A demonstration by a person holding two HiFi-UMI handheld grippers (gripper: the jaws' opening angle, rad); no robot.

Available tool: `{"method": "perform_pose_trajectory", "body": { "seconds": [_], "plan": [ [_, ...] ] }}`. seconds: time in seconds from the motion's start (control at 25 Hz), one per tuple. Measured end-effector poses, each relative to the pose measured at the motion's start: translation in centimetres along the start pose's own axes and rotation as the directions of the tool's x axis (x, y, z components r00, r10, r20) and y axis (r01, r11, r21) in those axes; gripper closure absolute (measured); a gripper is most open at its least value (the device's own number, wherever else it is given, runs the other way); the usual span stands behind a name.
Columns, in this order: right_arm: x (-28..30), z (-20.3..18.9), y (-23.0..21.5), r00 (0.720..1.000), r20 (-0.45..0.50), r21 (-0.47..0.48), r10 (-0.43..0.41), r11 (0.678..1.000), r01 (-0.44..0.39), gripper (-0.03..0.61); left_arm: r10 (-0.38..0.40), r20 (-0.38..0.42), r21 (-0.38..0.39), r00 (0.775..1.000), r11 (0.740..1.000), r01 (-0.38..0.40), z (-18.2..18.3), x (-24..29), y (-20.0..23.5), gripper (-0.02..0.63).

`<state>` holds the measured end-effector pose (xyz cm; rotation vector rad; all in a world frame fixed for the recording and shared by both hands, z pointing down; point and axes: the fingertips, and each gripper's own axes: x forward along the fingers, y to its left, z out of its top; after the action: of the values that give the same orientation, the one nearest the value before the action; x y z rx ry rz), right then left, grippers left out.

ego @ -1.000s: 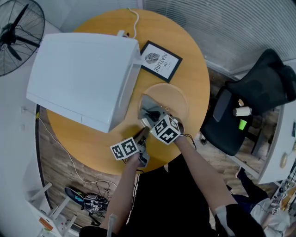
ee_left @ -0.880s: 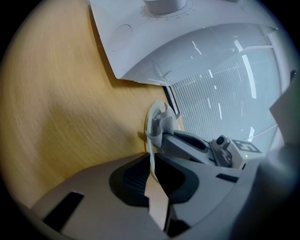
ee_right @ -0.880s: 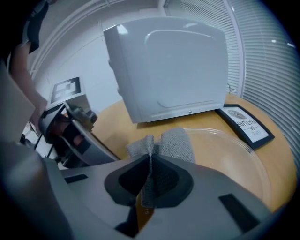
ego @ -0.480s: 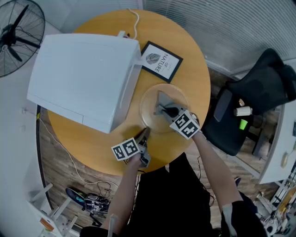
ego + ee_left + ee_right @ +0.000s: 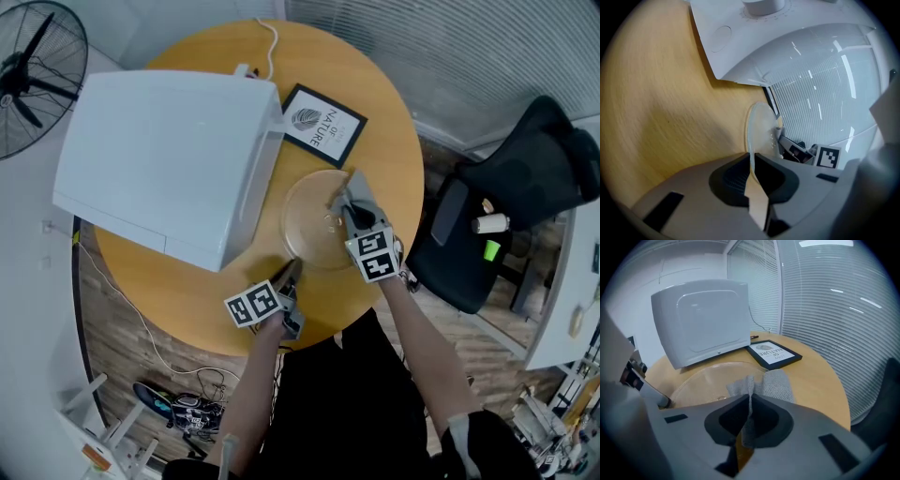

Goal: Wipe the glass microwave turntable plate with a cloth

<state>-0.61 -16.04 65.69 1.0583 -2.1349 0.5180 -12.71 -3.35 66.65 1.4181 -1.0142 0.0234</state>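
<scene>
The clear glass turntable plate (image 5: 314,220) lies on the round wooden table (image 5: 187,291), in front of the white microwave (image 5: 164,159). My left gripper (image 5: 291,272) is shut on the plate's near left rim; in the left gripper view the rim (image 5: 751,157) runs straight between the jaws. My right gripper (image 5: 352,214) is shut on a grey cloth (image 5: 357,190), which lies over the plate's right edge. In the right gripper view the cloth (image 5: 776,383) bunches up between the jaws and spreads onto the plate (image 5: 705,378).
A black-framed picture (image 5: 324,125) lies just beyond the plate. The microwave (image 5: 703,319) fills the table's left half, and its white cable (image 5: 272,42) trails off the far edge. A black office chair (image 5: 511,202) stands right of the table and a fan (image 5: 33,70) at far left.
My right gripper has swept the cloth across the plate from its near left part to its right edge and turned as it went. The left gripper and the plate have stayed put.
</scene>
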Motion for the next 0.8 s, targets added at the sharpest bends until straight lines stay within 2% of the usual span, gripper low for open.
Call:
{"method": "perform_pose_trajectory", "body": {
  "seconds": [0.12,0.32,0.4,0.52,0.6,0.72,0.8],
  "plan": [
    [-0.8,-0.9,3.4,0.999,0.008,0.028,0.051,0.998,-0.052,0.555,0.000,0.000,0.000,1.000,1.000,0.000,0.0,0.0,0.0,0.588],
    [-1.9,-3.0,8.8,0.981,-0.042,-0.077,0.192,0.978,-0.194,0.555,0.002,0.000,-0.004,1.000,1.000,-0.002,0.1,0.0,0.1,0.589],
    [-2.6,-4.0,10.6,0.953,-0.088,-0.126,0.290,0.946,-0.299,0.554,0.002,0.000,-0.005,1.000,1.000,-0.002,0.1,0.0,0.1,0.590],
    [-3.9,-5.8,12.4,0.879,-0.188,-0.219,0.438,0.854,-0.472,0.554,0.000,-0.001,-0.004,1.000,1.000,0.000,0.1,0.1,0.1,0.591],
    [-4.4,-6.7,12.2,0.830,-0.245,-0.217,0.502,0.805,-0.551,0.554,-0.003,-0.002,-0.003,1.000,1.000,0.003,0.1,0.1,0.1,0.591],
    [-4.9,-6.8,10.4,0.777,-0.295,-0.146,0.557,0.777,-0.612,0.554,-0.006,-0.005,0.002,1.000,1.000,0.006,0.0,0.1,0.0,0.591],
    [-4.6,-6.6,8.3,0.780,-0.286,-0.103,0.556,0.792,-0.602,0.555,-0.007,-0.007,0.006,1.000,1.000,0.007,0.0,0.1,0.0,0.591]
  ]
}}
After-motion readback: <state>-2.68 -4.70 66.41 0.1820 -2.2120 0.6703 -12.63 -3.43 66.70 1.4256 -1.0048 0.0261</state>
